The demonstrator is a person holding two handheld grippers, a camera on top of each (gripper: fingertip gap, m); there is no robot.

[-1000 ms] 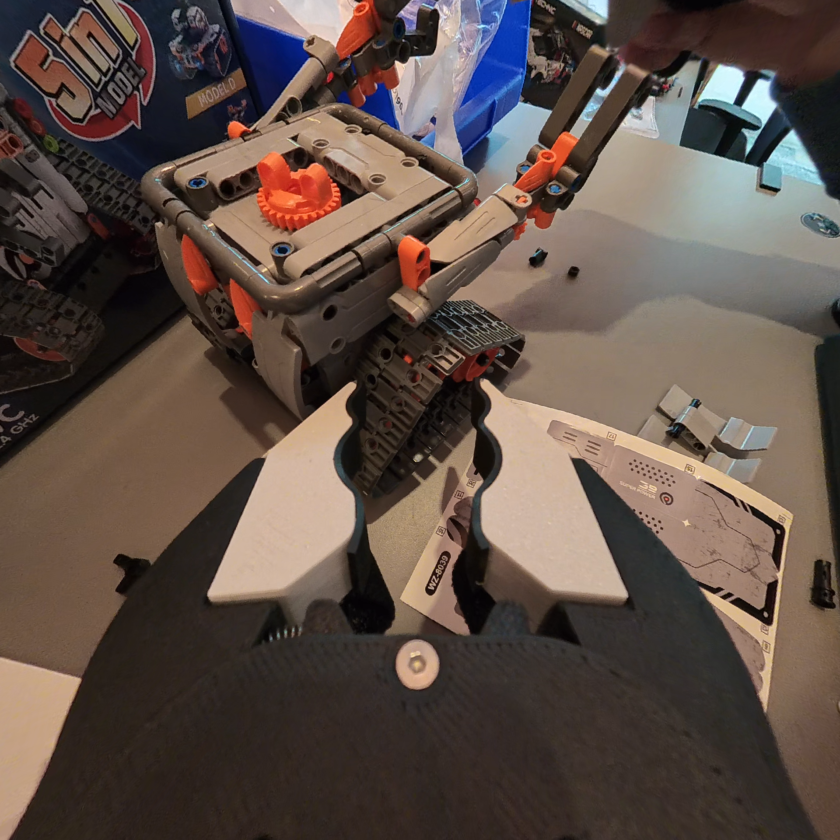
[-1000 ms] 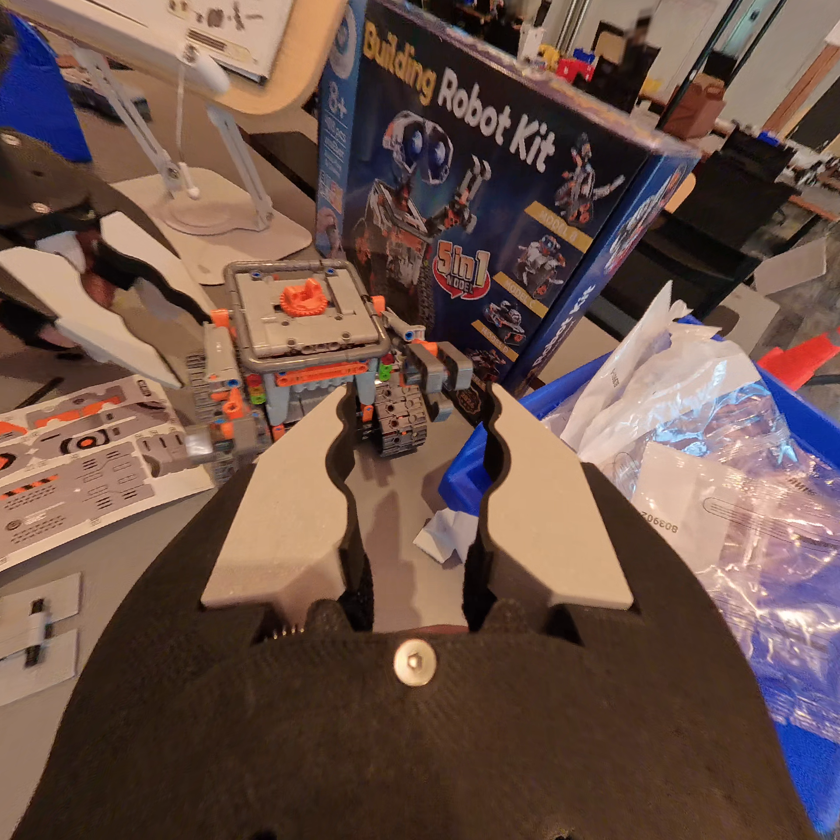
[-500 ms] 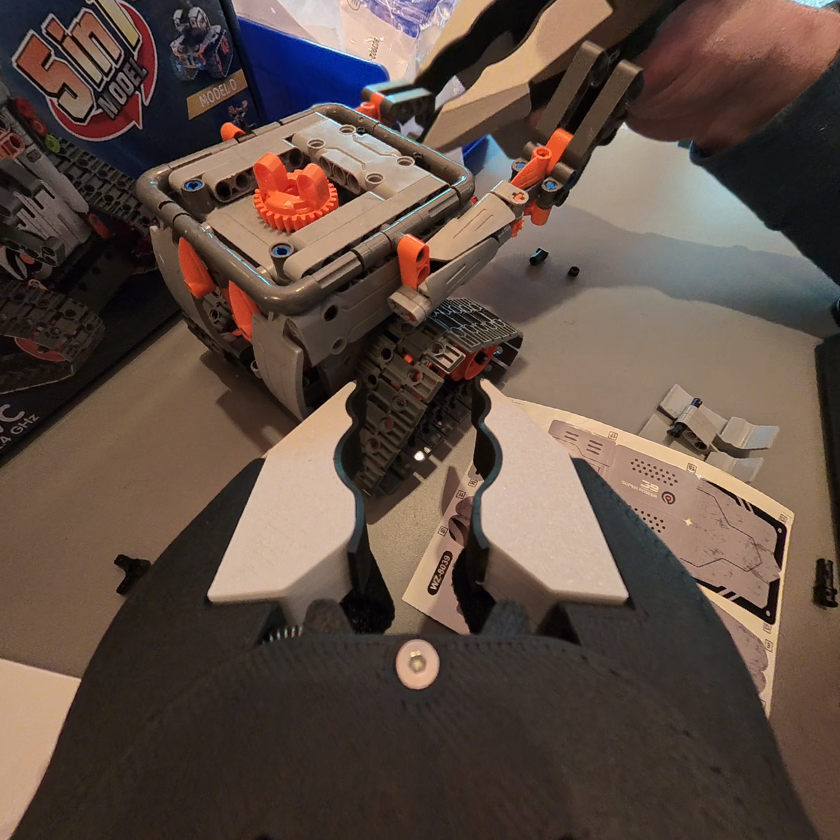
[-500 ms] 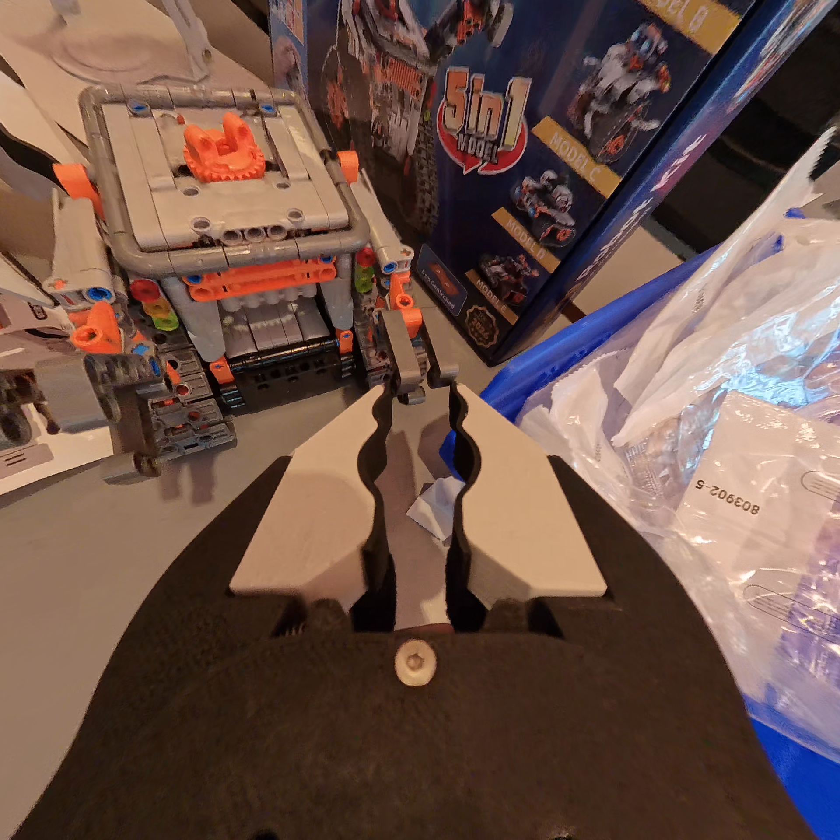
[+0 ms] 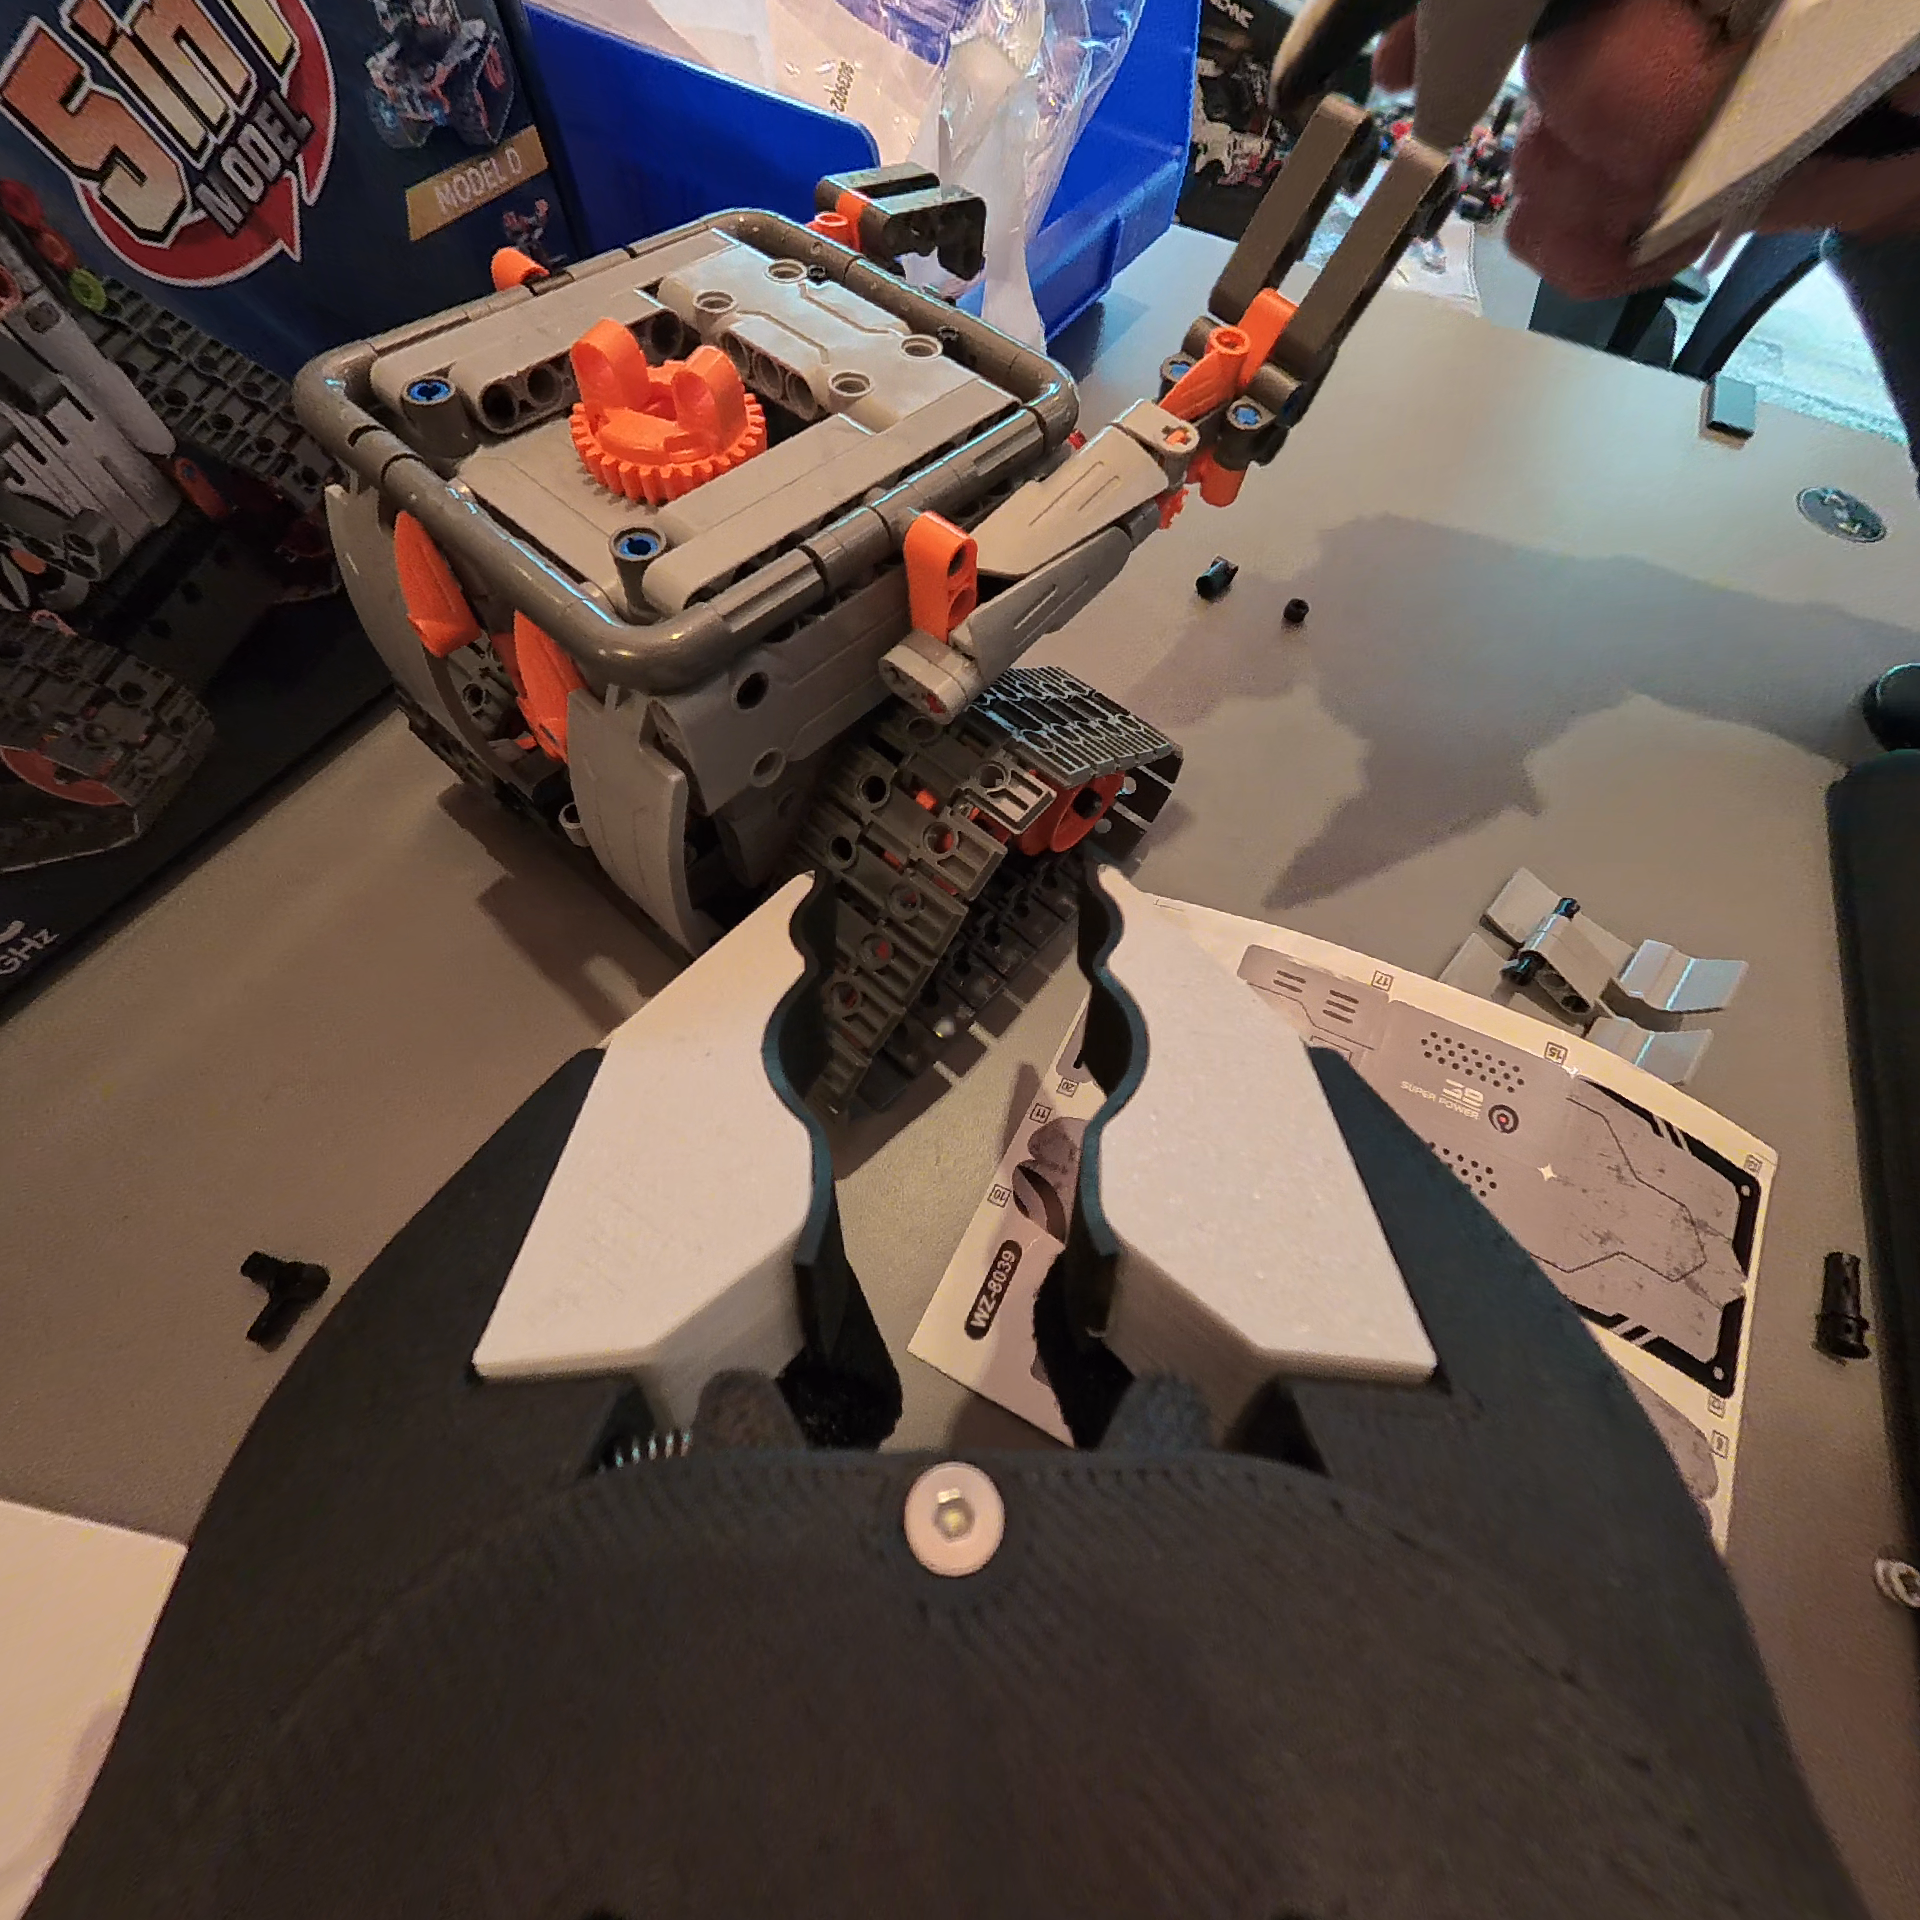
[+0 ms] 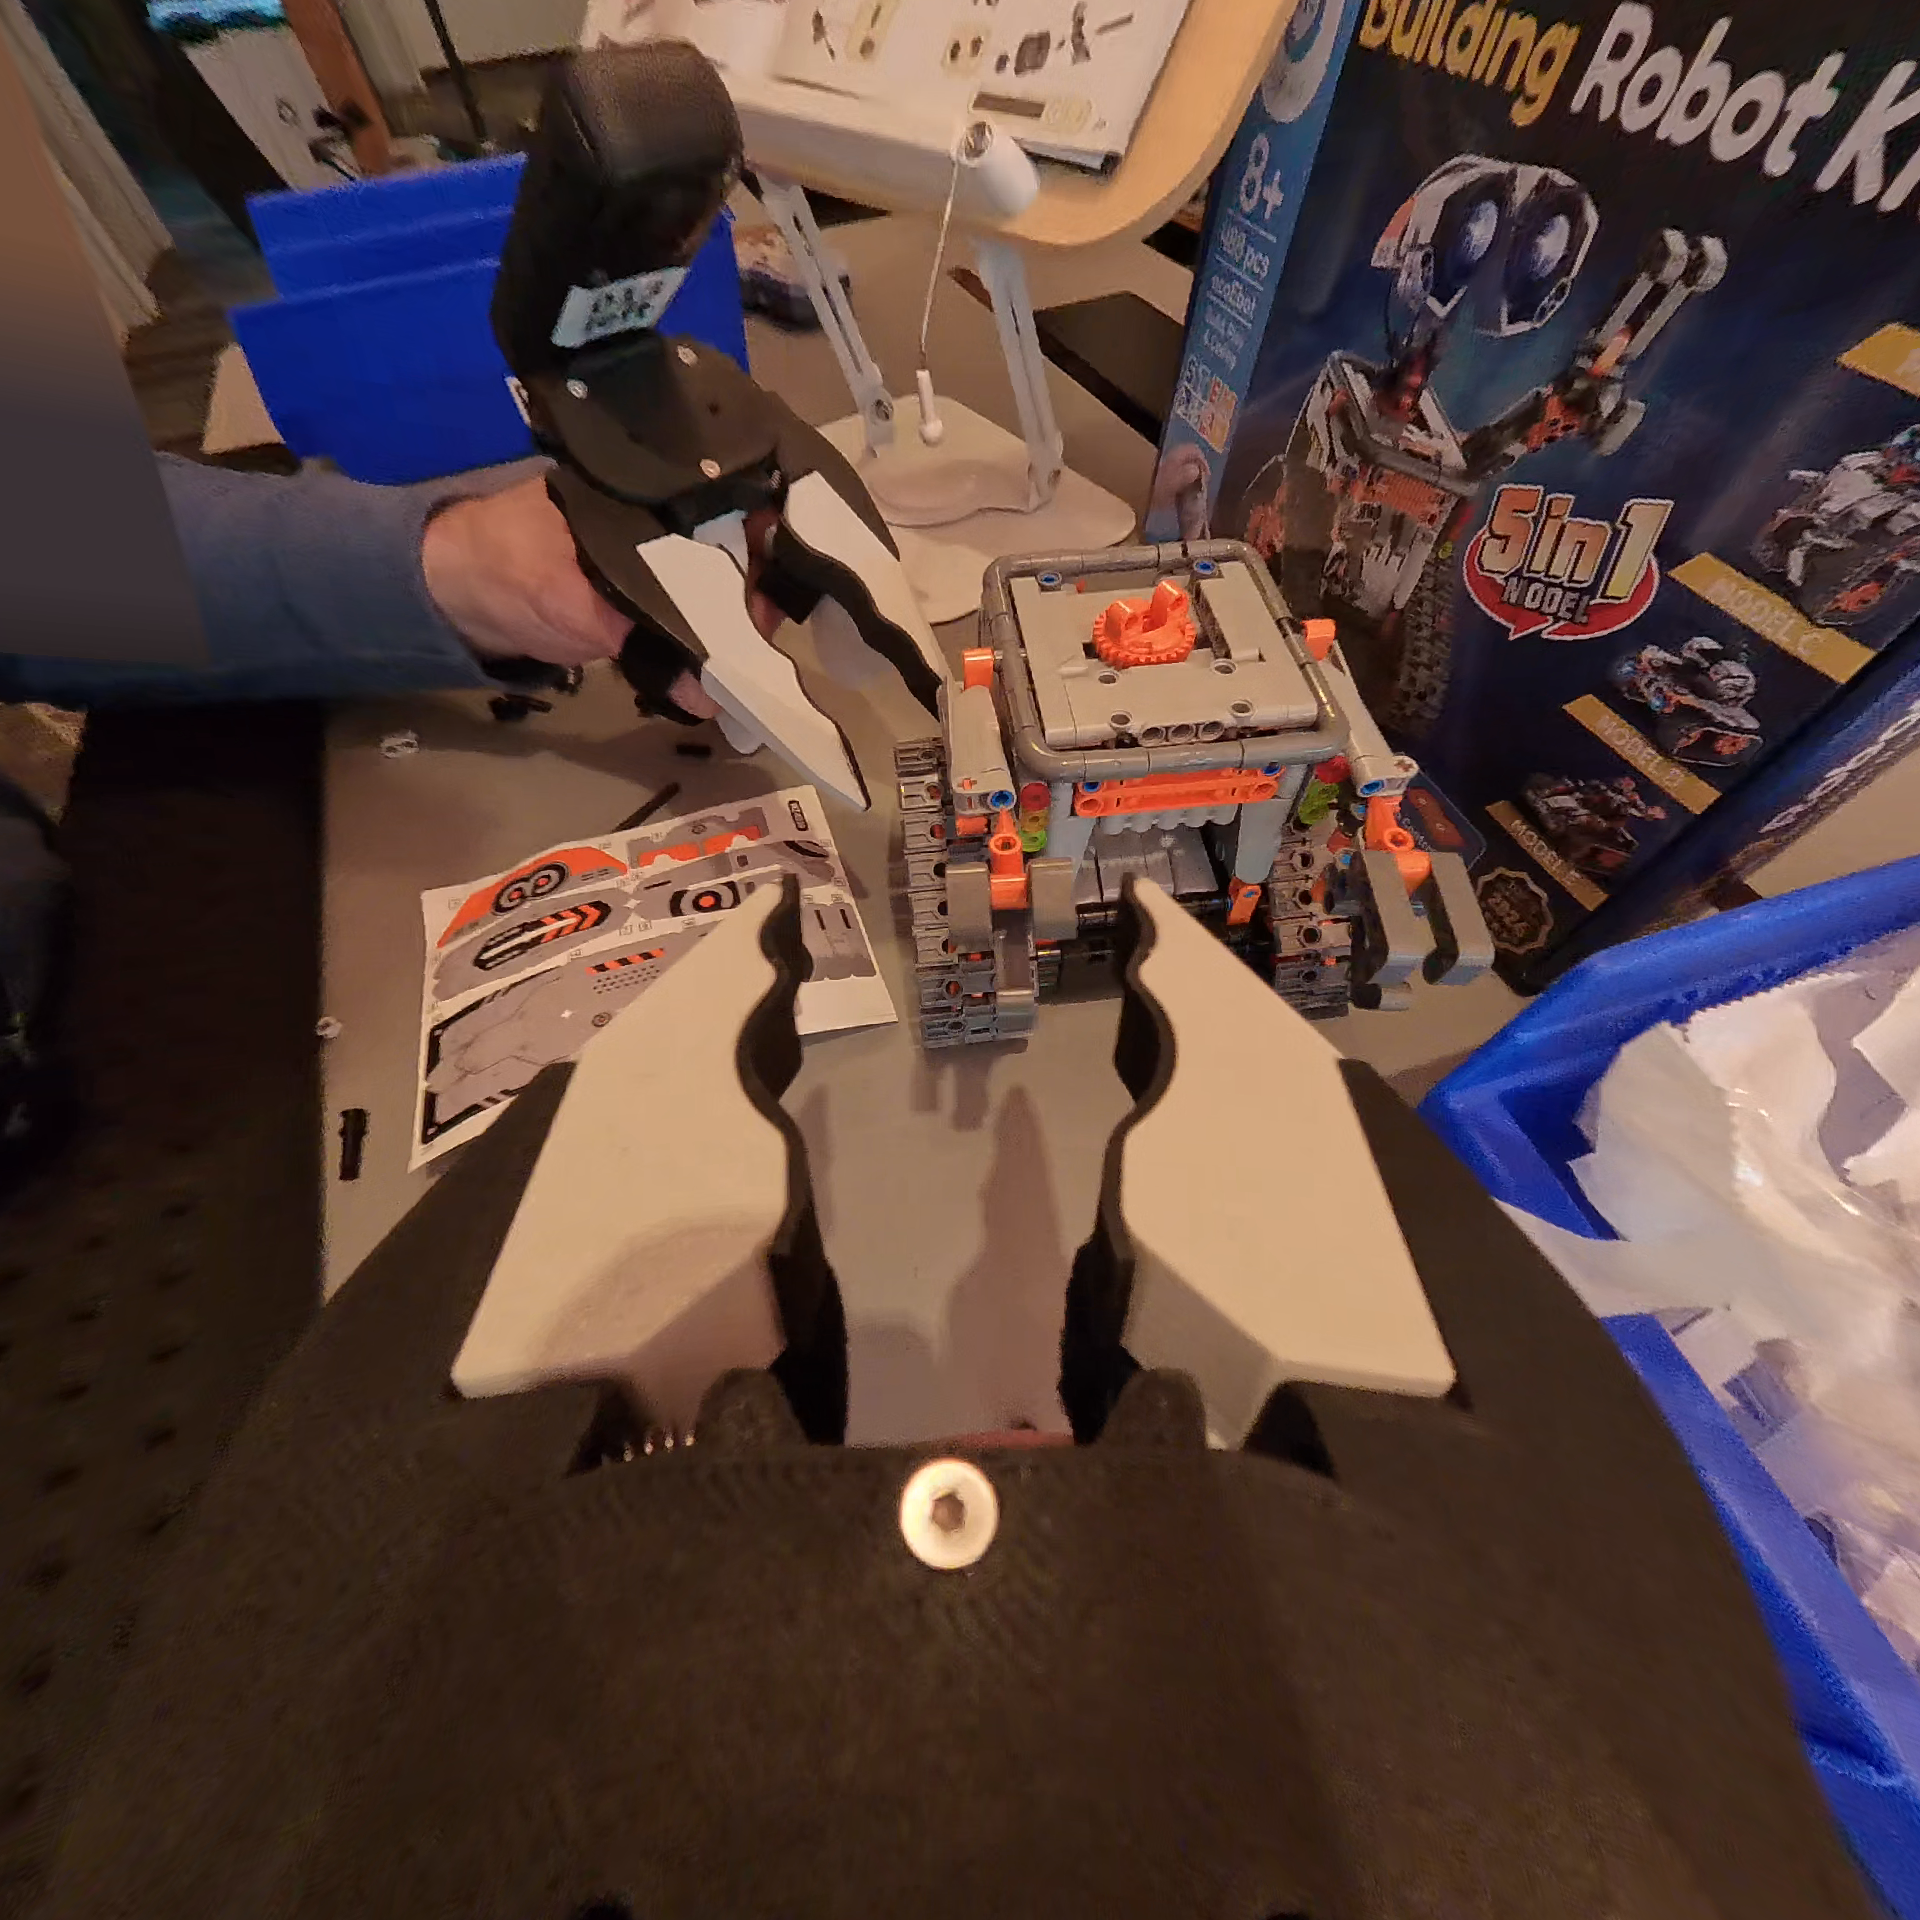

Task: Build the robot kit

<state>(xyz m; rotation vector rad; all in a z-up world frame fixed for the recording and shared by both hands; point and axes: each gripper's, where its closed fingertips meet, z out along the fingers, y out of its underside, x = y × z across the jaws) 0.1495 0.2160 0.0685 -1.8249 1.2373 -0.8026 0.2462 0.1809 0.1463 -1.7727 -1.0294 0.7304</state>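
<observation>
Brick robot (image 6: 1143, 790) on table, printed kit box (image 6: 1621, 436) behind, both grippers empty

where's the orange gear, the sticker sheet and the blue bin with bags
orange gear (image 5: 665, 421), left wrist view, on its toothed crown atop the robot model
sticker sheet (image 6: 623, 935), right wrist view, on its printed middle
blue bin (image 6: 1507, 1101), right wrist view, on its near rim corner

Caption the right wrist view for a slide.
Open right gripper faces a grey-and-orange tracked brick robot; open left gripper beside it.
</observation>
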